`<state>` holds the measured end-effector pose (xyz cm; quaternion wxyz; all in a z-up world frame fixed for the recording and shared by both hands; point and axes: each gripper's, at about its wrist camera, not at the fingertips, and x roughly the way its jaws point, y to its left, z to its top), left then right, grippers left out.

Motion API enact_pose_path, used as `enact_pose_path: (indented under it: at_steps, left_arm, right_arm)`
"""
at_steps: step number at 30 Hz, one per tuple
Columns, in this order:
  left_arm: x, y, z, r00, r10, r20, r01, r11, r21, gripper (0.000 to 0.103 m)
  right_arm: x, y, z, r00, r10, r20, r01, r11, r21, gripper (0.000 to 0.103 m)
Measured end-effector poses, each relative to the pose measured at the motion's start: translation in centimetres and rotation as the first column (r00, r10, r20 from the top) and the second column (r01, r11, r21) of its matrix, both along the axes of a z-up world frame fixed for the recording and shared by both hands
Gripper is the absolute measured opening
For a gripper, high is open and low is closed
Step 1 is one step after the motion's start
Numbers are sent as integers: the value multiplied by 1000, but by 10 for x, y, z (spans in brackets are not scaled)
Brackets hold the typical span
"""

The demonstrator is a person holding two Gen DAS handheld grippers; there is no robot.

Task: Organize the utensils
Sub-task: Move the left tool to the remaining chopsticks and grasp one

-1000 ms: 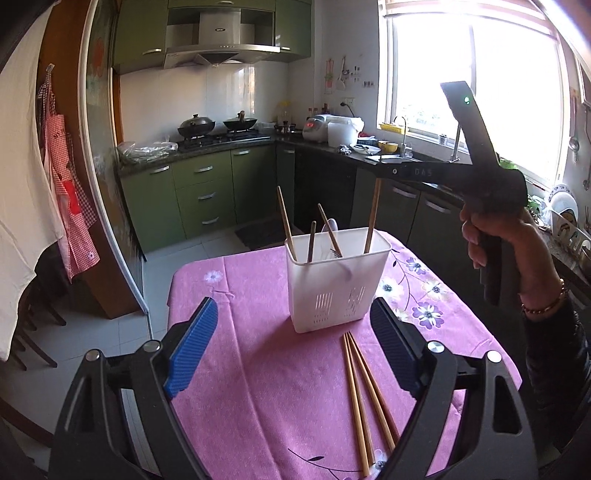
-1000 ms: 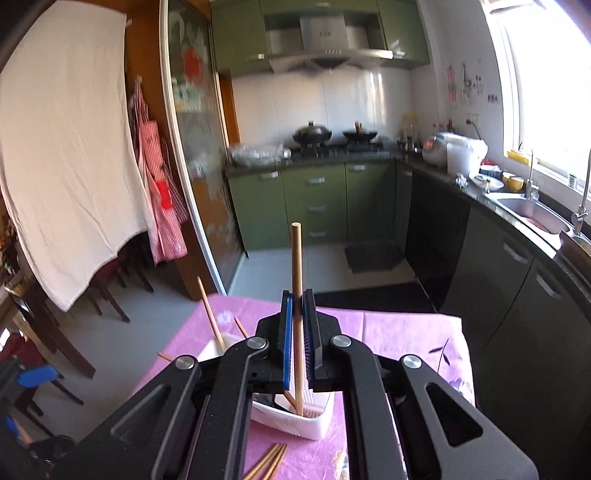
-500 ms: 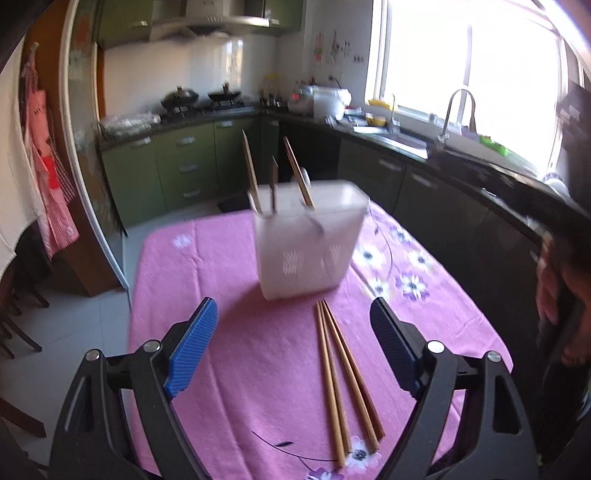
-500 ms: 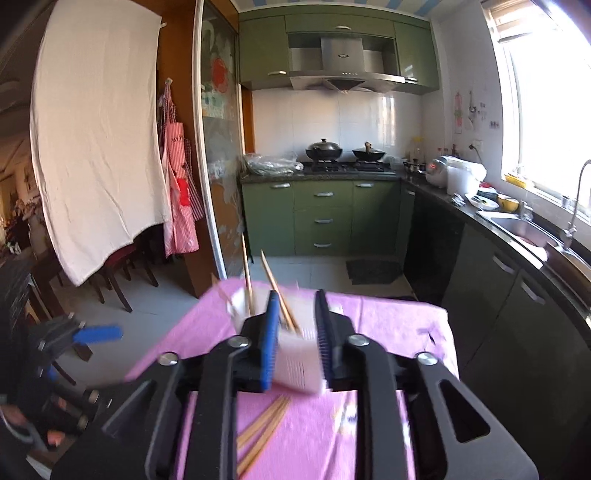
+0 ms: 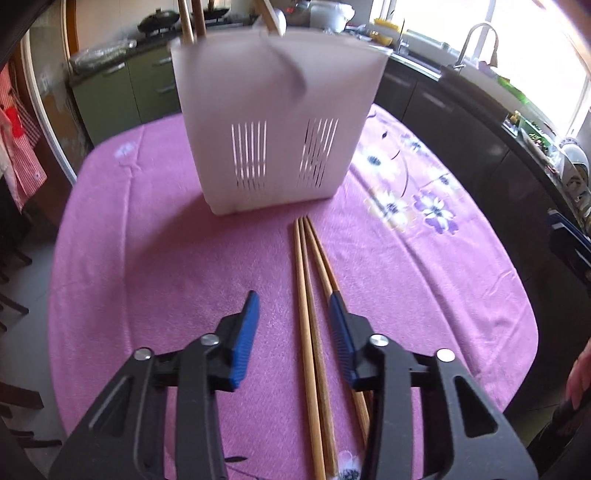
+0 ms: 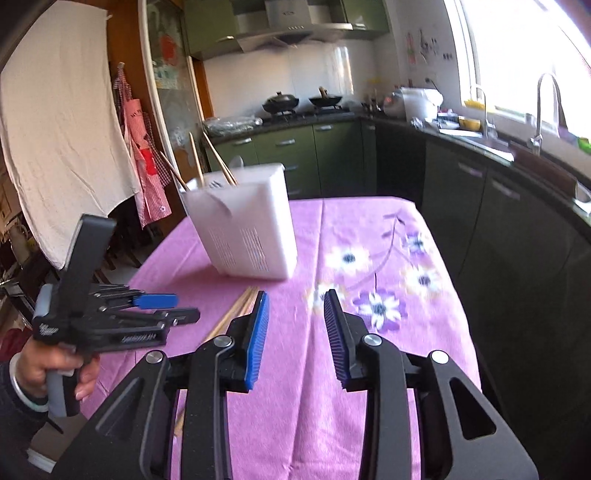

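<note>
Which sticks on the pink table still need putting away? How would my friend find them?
Find the pink cloth with purple flowers, then the white slotted holder standing on it. Right in front of the holder lie three wooden chopsticks, flat and side by side, reaching toward the left gripper. The other chopsticks stand upright inside the holder; only these lie loose on the cloth.

A home kitchen, shown by green cabinets [image 6: 295,147], woks on the stove [image 6: 301,101] under a range hood [image 6: 291,26], a faucet [image 6: 543,107] by the window, and hanging aprons [image 6: 142,147]
</note>
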<state>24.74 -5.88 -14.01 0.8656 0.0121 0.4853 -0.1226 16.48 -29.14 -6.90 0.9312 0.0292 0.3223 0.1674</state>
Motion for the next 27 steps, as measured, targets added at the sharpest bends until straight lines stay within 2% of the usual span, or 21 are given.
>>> enact_pose_path:
  at_steps: [12,27]
  left_arm:
    - [13,-5,-24,999,-19,-49,21,999,49,23]
    - [27,-12,-27,997,-39,-68,41,999,35,22]
  right_arm:
    - [11,-5,-12,999,3,-53,-1,1000,26,31]
    - [19,-6,-21,996,7,-90,-4,999,40,33]
